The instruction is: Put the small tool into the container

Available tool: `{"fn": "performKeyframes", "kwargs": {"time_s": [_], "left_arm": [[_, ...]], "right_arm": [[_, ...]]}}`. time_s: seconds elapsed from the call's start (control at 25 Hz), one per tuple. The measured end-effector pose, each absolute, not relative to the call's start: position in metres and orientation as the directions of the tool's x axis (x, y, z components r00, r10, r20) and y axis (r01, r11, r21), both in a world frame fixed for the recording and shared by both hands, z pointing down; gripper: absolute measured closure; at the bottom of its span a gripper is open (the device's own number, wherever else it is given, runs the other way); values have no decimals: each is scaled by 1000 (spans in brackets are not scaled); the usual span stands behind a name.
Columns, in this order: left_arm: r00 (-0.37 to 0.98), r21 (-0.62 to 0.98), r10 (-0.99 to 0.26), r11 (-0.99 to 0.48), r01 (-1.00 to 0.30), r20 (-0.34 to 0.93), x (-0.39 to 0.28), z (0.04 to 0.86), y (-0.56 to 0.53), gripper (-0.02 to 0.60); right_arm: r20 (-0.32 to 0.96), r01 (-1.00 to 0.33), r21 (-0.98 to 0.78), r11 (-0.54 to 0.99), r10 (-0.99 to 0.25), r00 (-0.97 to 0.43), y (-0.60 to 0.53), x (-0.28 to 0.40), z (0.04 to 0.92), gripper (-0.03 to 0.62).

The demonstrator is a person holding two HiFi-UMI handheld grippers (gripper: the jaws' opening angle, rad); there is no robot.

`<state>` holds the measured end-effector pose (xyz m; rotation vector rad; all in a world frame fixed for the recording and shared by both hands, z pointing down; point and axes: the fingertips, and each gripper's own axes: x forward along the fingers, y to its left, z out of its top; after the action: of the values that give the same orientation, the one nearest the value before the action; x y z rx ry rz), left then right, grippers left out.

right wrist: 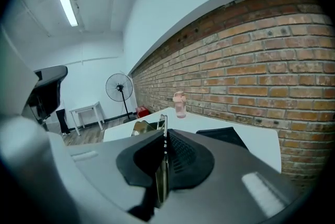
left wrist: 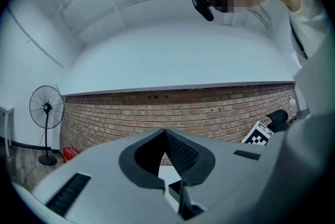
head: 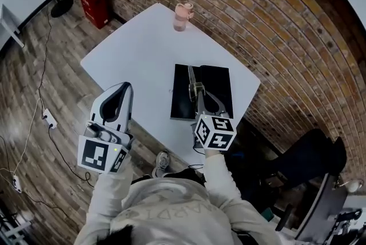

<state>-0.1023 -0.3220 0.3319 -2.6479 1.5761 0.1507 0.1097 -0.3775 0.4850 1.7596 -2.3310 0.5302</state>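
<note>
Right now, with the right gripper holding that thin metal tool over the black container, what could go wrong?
1. The thin metal tool sticks out well past the shut right gripper; pinched flat, it could swivel or slip on the way down.
2. The black container lies close to the near edge of the table, and the left gripper, shut and empty, is held off to the side, so a nudge could shove it off.
</note>
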Motion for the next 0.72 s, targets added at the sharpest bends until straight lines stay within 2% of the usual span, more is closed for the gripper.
{"fn": "performKeyframes", "kwargs": {"time_s": [0.72], "left_arm": [[357, 6, -932, -358, -934, -58, -137, 348, -334, 577]], "right_arm": [[567, -977, -125, 175, -795, -215, -433, 110, 583, 582]]}}
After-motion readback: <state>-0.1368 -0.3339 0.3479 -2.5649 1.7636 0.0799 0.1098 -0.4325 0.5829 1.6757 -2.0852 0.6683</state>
